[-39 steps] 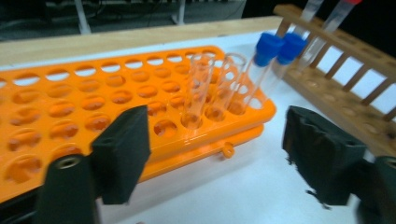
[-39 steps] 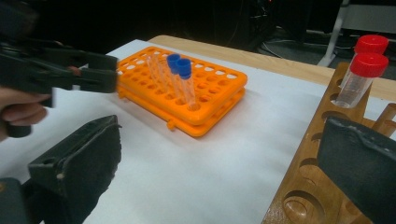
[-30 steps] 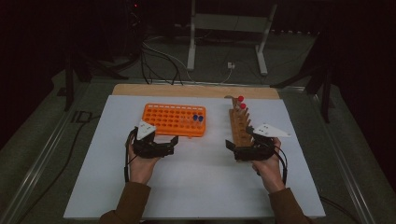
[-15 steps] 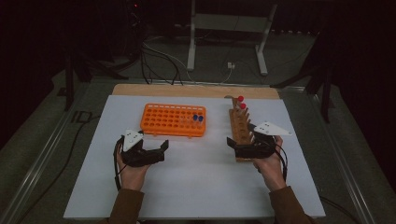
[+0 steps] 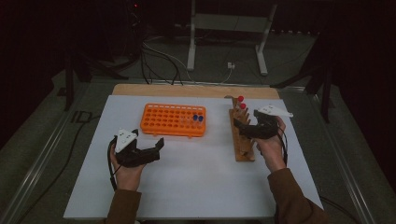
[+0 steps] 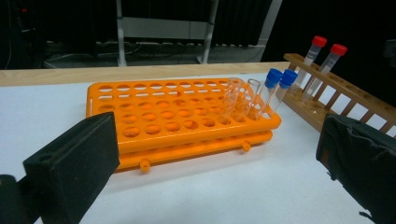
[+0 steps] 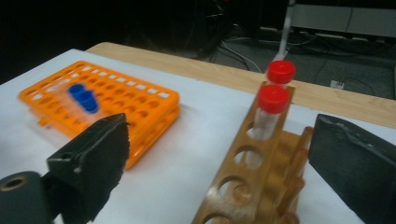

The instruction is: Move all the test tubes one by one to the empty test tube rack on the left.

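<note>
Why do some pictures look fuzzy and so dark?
High view: dim room, white table brightest. Right gripper view: orange rack and blue caps smeared by motion blur, red-capped tubes sharper. Left gripper view: rack crisp, near jaws soft.

Bright orange rack (image 5: 173, 120) dotted with rows of round holes, carrying two blue-capped clear tubes (image 5: 198, 119). Brown wooden rack (image 5: 243, 140) beside it carries two red-capped tubes (image 5: 241, 102). White counter (image 5: 196, 182) with a tan wooden edge, and each black hand-held gripper has a pale grey plate on top.
</note>
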`<state>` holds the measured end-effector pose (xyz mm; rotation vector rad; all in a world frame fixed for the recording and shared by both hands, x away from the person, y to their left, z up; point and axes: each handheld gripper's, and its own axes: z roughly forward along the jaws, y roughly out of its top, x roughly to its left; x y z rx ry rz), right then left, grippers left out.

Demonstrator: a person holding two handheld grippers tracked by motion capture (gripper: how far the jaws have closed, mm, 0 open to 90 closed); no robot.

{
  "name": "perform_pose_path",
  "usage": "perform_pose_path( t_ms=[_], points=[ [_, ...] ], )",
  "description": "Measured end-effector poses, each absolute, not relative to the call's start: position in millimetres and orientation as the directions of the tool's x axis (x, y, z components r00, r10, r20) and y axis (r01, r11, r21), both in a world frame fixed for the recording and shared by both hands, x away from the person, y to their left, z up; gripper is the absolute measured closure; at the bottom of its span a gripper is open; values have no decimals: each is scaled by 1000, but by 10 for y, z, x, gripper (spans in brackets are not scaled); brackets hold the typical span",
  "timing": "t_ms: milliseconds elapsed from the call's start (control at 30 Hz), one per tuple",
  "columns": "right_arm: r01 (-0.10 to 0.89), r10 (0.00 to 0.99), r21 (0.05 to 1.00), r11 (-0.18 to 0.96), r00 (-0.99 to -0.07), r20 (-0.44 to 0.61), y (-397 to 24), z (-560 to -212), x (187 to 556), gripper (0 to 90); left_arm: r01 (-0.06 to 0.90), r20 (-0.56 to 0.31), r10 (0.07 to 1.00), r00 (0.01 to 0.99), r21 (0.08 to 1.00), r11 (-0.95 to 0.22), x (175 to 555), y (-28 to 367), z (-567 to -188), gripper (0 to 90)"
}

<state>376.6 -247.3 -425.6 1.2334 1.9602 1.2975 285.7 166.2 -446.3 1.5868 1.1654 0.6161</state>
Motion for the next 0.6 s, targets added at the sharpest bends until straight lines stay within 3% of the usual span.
perform_pose_path(
  t_ms=[233, 433, 600],
  points=[
    [451, 900, 881, 140, -430, 77, -2483, -4243, 4062, 161, 382, -164, 906, 391, 924, 2, 2865, 1671, -4450, 2],
    [492, 924, 860, 138, -377, 67, -2486, -4326, 4308, 454, 381, -178, 909, 377, 924, 22, 2860, 1722, -4451, 2],
    [508, 930, 843, 175, -366, 27, -2402, -4388, 4400, 585, 361, -176, 916, 360, 932, 36, 2839, 1763, -4423, 2]
  ],
)
